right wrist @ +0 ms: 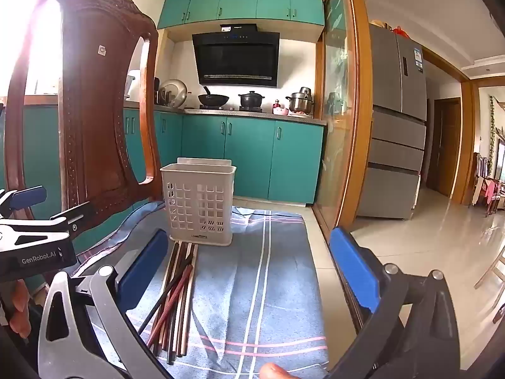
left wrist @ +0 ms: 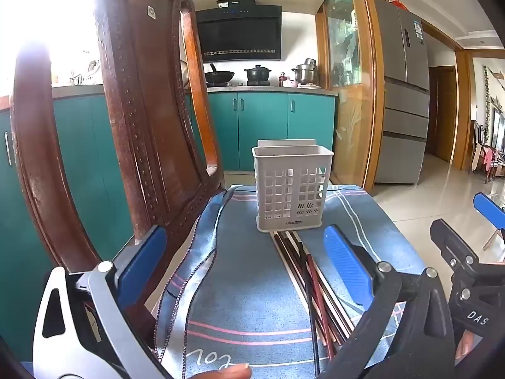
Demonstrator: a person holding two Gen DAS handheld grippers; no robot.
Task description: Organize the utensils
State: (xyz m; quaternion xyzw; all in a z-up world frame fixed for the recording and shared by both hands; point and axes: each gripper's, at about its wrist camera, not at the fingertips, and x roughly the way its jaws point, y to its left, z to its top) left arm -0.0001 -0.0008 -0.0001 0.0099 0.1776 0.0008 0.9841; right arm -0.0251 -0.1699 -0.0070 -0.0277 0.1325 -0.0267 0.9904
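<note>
A: Status?
B: Pre-grasp, judging by layout. Nothing picked yet. Left gripper (left wrist: 243, 265) and right gripper (right wrist: 249, 271) both hovering over the blue towel (right wrist: 277, 271), jaws spread wide, nothing between the pads.
A: Location of the utensils?
B: Chopsticks (right wrist: 178, 297) lying in a loose bundle on the towel, far tips touching or just short of the base of the white slotted holder (right wrist: 199, 202) (can't tell which). Holder upright at the far end of the towel, apparently empty.
A: Orientation?
B: Long axis running roughly away from the cameras, toward the holder. Bundle tight at the far end, fanned at the near end, a couple of dark sticks crossing over the rest.
A: Closer gripper?
B: In the left view, bundle (left wrist: 312, 284) right beside the right-hand pad; in the right view, beside the left-hand pad. So between the two grippers, reachable by either.
A: Next move?
B: Probably: shift sideways over the bundle, drop, close across the sticks, not along them. Then tip upright and lower into the holder. Risk: stray sticks slipping out of a partial pinch.
</note>
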